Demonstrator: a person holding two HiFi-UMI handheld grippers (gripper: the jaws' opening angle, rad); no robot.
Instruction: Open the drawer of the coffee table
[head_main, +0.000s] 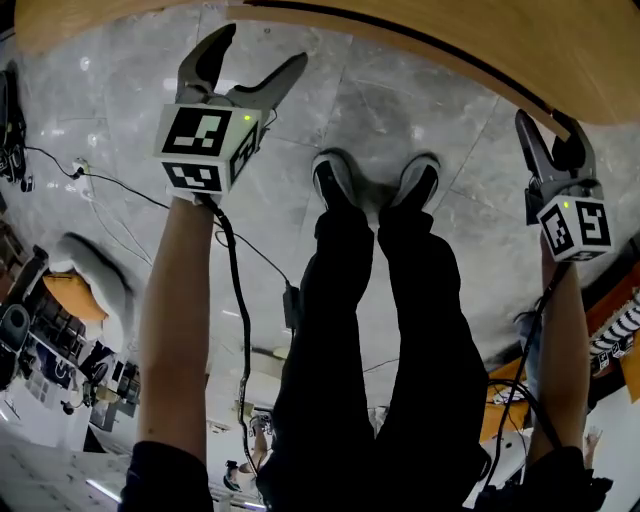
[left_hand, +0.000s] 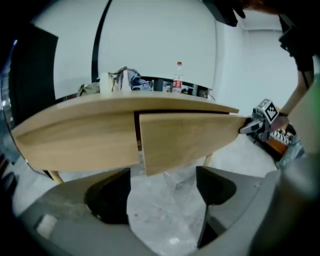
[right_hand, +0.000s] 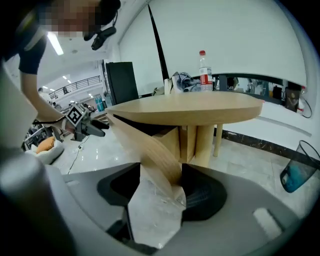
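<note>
— We see pale wood on the table (left_hand: 75, 135) and the drawer (left_hand: 190, 140), matt, with a fine grain.
— Agreed. The floor (head_main: 400, 110) looks to us like grey veined stone, polished and glossy.
— We take the left gripper (head_main: 264, 43) and right gripper (head_main: 548, 125) for matt grey plastic.
— And the trousers (head_main: 380, 330) are black cloth, and the bottle (right_hand: 202, 70) is clear plastic.

My left arm (head_main: 180, 320) and right arm (head_main: 562, 350) both reach forward and down. My left gripper (head_main: 262, 50) tilts downward, its jaws wide apart and empty. My right gripper (head_main: 548, 130) also points down, its jaws apart.
</note>
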